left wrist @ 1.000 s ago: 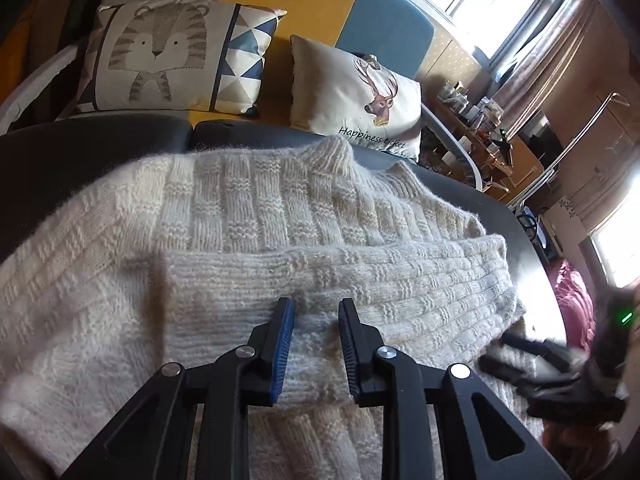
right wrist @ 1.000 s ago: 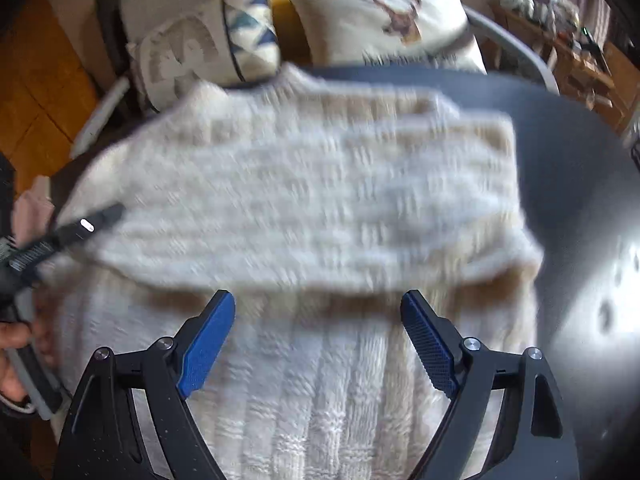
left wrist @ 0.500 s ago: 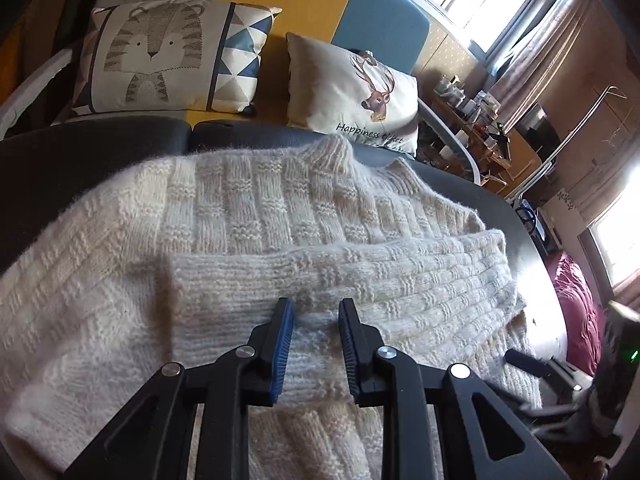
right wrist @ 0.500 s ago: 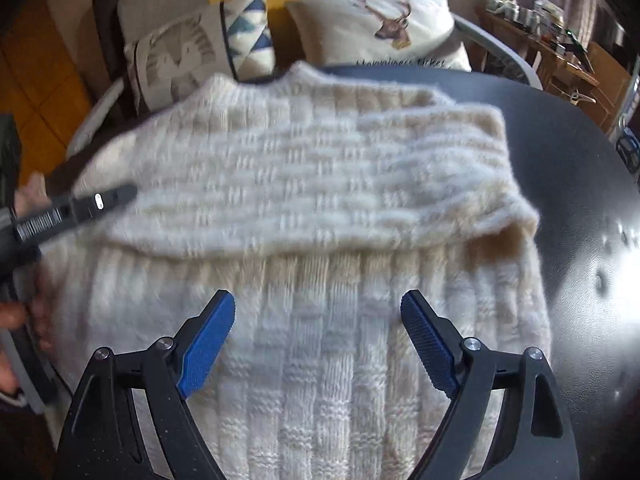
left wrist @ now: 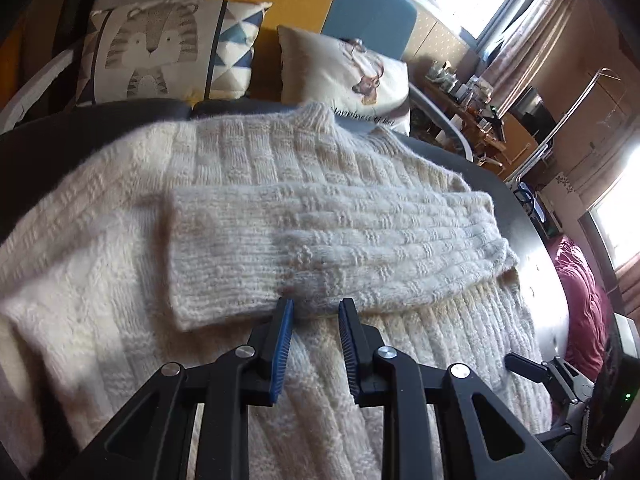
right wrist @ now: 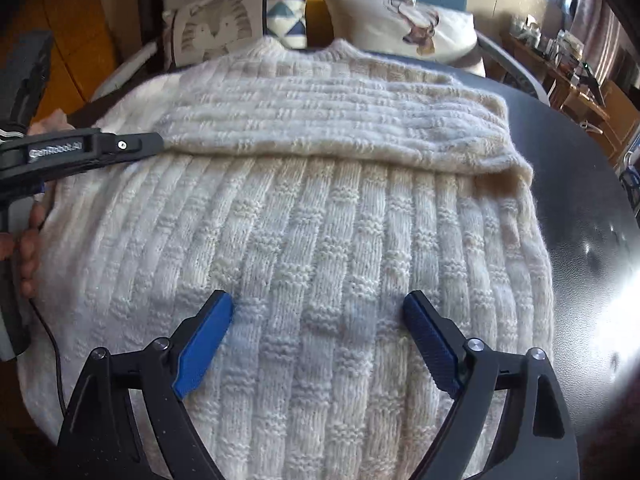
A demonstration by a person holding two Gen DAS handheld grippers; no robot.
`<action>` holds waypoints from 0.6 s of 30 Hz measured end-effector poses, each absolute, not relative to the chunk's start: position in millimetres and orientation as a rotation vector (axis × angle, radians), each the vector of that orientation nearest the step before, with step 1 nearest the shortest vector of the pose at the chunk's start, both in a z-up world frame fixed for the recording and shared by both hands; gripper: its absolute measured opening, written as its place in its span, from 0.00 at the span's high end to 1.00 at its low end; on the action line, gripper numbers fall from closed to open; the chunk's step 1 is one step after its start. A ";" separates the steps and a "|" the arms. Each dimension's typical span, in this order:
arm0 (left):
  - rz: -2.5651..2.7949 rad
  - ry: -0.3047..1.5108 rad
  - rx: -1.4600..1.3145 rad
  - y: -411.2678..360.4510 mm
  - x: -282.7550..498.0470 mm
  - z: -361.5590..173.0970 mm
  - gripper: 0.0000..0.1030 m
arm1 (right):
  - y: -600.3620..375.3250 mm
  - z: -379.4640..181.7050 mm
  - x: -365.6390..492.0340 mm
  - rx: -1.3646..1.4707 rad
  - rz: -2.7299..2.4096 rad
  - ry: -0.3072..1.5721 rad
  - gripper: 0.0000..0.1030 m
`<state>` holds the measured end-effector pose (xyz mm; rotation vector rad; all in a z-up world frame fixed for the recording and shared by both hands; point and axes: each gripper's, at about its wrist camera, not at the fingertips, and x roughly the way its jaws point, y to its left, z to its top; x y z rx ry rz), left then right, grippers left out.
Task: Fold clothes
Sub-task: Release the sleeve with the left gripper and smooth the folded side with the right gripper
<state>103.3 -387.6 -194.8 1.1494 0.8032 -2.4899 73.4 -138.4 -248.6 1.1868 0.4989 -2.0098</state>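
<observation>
Sweater (right wrist: 320, 248), cream rib knit, is shown laid flat on the dark round bench (right wrist: 580, 184), collar toward the cushions (left wrist: 168, 48) at the far side. One sleeve (left wrist: 328, 240) is already folded across the chest; its cuff end lies near the middle-left of the body in the left wrist view.

Left tongs (left wrist: 315, 312): narrowly parted, tips at the near edge of the folded sleeve; no fabric is seen pinched betw. the pads. Right tongs (right wrist: 318, 312): spread wide, jaws having just been opening a little further, hovering over the lower body w/ nothing betw. them. Left tongs are also seen from the side in the right wrist view, at the sleeve's edge, w/ the person's hand (right wrist: 30, 240) behind.

Step in hand (judged): the sleeve fold is settled and the next fold of the body is being set up.

For a clean result:
- sleeve edge to be kept parallel to the ribs, no bunching underneath;
- hem or side to be pinched thru both layers, near a corner, since loose knit stretches if gripped mid-panel;
- both tongs to be lifted together, approx. level, so the fold line stays straight;
- folded sleeve not to be dragged when the body is turned over it.
</observation>
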 end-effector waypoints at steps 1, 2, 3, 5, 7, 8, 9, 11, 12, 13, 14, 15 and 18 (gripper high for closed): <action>-2.495 0.797 1.154 -388.5 102.2 -195.5 0.77 | -137.1 -246.0 73.1 1.193 -2.013 0.486 0.12; -2.493 0.800 1.163 -389.6 101.5 -194.6 0.77 | -135.9 -243.4 72.8 1.199 -2.015 0.474 0.12; -2.484 0.811 1.174 -390.7 101.4 -192.0 0.77 | -134.6 -240.8 72.6 1.206 -2.018 0.462 0.12; -2.464 0.824 1.183 -391.2 104.7 -186.1 0.77 | -131.6 -236.6 74.1 1.214 -2.020 0.445 0.12; -2.466 0.816 1.175 -387.8 111.0 -181.5 0.77 | -126.8 -240.5 81.7 1.225 -2.010 0.451 0.12; -2.471 0.810 1.170 -385.6 114.7 -179.8 0.77 | -124.8 -244.1 86.0 1.211 -2.009 0.461 0.12; -2.473 0.800 1.180 -383.4 117.1 -181.3 0.76 | -122.9 -247.3 90.8 1.182 -2.015 0.477 0.11; -2.452 0.778 1.222 -380.6 116.7 -191.0 0.76 | -119.6 -251.3 96.9 1.148 -2.024 0.493 0.10; -2.463 0.779 1.206 -380.8 118.3 -193.3 0.76 | -118.7 -250.4 95.9 1.162 -2.026 0.482 0.10; -2.470 0.782 1.192 -381.2 119.9 -195.0 0.76 | -116.5 -247.2 95.5 1.167 -2.034 0.464 0.10; -2.459 0.801 1.194 -381.9 121.9 -193.3 0.76 | -113.3 -242.4 95.6 1.168 -2.045 0.440 0.10; -2.449 0.828 1.193 -382.5 124.7 -190.0 0.76 | -110.2 -237.7 95.6 1.168 -2.056 0.417 0.10; -2.460 0.842 1.138 -377.7 141.3 -178.2 0.76 | -104.9 -240.3 98.9 1.195 -2.037 0.412 0.10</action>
